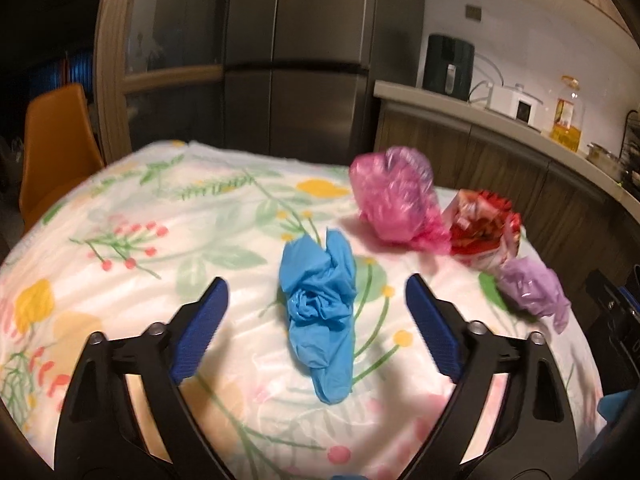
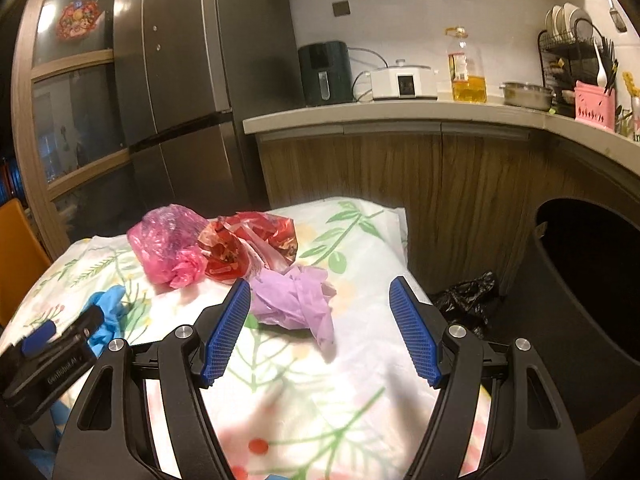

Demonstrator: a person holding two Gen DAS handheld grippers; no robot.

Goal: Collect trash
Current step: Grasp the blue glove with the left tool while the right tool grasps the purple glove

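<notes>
A crumpled blue glove (image 1: pixel 320 312) lies on the flowered tablecloth (image 1: pixel 160 208), between the wide-apart blue pads of my left gripper (image 1: pixel 316 284), which do not touch it. Beyond it sit a pink plastic bag (image 1: pixel 394 202), a red wrapper (image 1: pixel 486 232) and a crumpled purple glove (image 1: pixel 532 292). In the right wrist view my right gripper (image 2: pixel 320 290) is open, the purple glove (image 2: pixel 296 300) lying just ahead between its tips, untouched. The pink bag (image 2: pixel 168 244) and red wrapper (image 2: pixel 248 248) lie behind it, the blue glove (image 2: pixel 106 312) and the left gripper's body at left.
A dark round bin (image 2: pixel 592 280) stands on the floor right of the table, a black bag (image 2: pixel 468 300) beside it. An orange chair (image 1: pixel 56 148) is at the table's far left. A fridge (image 1: pixel 304 56) and a kitchen counter (image 2: pixel 400 114) with appliances stand behind.
</notes>
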